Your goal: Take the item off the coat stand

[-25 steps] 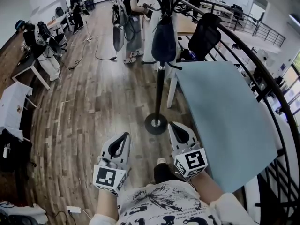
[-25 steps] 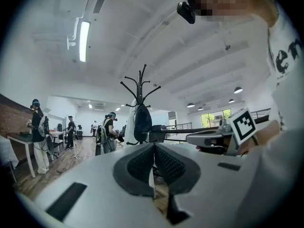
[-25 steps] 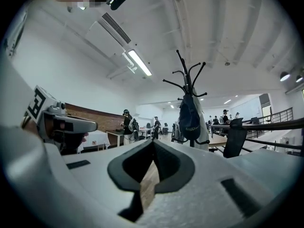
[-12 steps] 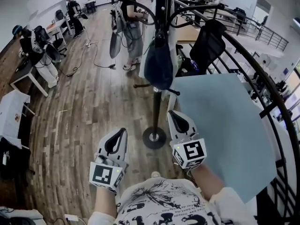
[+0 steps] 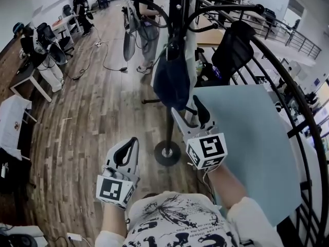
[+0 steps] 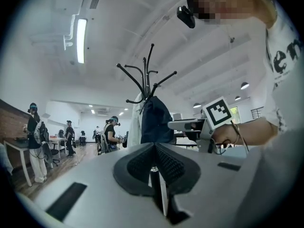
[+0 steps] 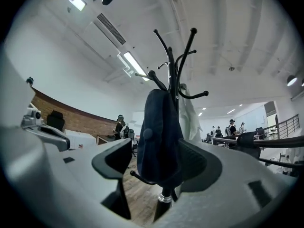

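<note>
A black coat stand (image 5: 171,14) rises from a round base (image 5: 167,153) on the wood floor. A dark blue fabric item (image 5: 172,81) hangs from one of its hooks. My right gripper (image 5: 190,116) is raised just below the item's bottom edge, and its jaws are opening. In the right gripper view the dark item (image 7: 161,137) fills the gap between the spread fingers (image 7: 116,158), and the pads do not press on it. My left gripper (image 5: 131,147) is lower and to the left, shut and empty. The left gripper view shows the item (image 6: 154,122) ahead.
A blue-grey table (image 5: 247,143) is at the right, with a curved black railing (image 5: 300,104) beyond it. A black office chair (image 5: 234,45) stands behind the stand. A white garment (image 7: 189,115) also hangs there. People and desks (image 5: 31,60) are at the back left, with cables on the floor.
My right gripper has risen from near the stand's base up to the hanging item, and its jaws have gone from shut to open. The left gripper has barely moved.
</note>
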`<state>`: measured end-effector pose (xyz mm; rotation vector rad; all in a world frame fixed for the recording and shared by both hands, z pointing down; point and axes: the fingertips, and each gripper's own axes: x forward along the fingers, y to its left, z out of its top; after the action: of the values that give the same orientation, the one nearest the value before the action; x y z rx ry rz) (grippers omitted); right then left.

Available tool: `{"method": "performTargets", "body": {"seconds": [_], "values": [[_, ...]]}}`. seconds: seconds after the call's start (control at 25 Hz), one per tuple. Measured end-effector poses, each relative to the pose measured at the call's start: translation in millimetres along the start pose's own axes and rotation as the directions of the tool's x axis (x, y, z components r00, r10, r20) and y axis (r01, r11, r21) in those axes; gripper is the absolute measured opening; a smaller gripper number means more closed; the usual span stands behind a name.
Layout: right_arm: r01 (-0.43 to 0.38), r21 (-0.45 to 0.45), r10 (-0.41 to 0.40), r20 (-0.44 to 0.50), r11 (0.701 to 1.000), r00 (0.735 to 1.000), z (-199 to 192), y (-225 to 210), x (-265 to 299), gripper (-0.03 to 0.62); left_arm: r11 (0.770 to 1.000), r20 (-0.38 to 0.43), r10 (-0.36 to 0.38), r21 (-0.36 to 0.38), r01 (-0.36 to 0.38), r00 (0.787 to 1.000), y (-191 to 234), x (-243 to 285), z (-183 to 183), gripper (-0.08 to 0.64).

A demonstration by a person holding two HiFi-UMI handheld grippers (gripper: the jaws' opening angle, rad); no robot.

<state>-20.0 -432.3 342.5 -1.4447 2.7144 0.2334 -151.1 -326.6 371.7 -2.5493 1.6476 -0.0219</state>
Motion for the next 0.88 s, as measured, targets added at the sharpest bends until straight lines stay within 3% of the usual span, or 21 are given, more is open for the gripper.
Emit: {"method": "performTargets", "body": {"seconds": [0.36, 0.52, 0.6, 0.64, 0.88], "values": [[-0.029, 0.017, 0.03, -0.048, 0.999, 0.998, 4, -12, 48, 0.285, 1.0, -0.013, -0.03, 0.001, 0.03, 0.999, 9, 31, -4, 0.005], [-0.002, -0.015, 0.001, -0.081, 1.0, 0.997, 0, -15, 58, 0.185, 0.999, -0.003, -0.045, 0.005, 0.045, 0.999, 17, 37, -1, 0.005], [0.036, 0.005, -0.036, -0.079, 0.999, 0.996, 1, -19, 56, 0.071, 0.998, -0.011, -0.055, -0.004, 0.055, 0.998, 19, 37, -4, 0.005], [0.054, 0.019, -0.052, -0.078, 0.998, 0.996, 3, -21, 54, 0.047, 0.998, -0.019, -0.062, -0.007, 0.062, 0.998, 20, 36, -5, 0.005], [0.115, 0.025, -0.112, -0.083, 0.993, 0.99, 12, -20, 47, 0.017, 0.997, -0.014, -0.073, -0.011, 0.073, 0.997, 31, 28, -1, 0.005]]}}
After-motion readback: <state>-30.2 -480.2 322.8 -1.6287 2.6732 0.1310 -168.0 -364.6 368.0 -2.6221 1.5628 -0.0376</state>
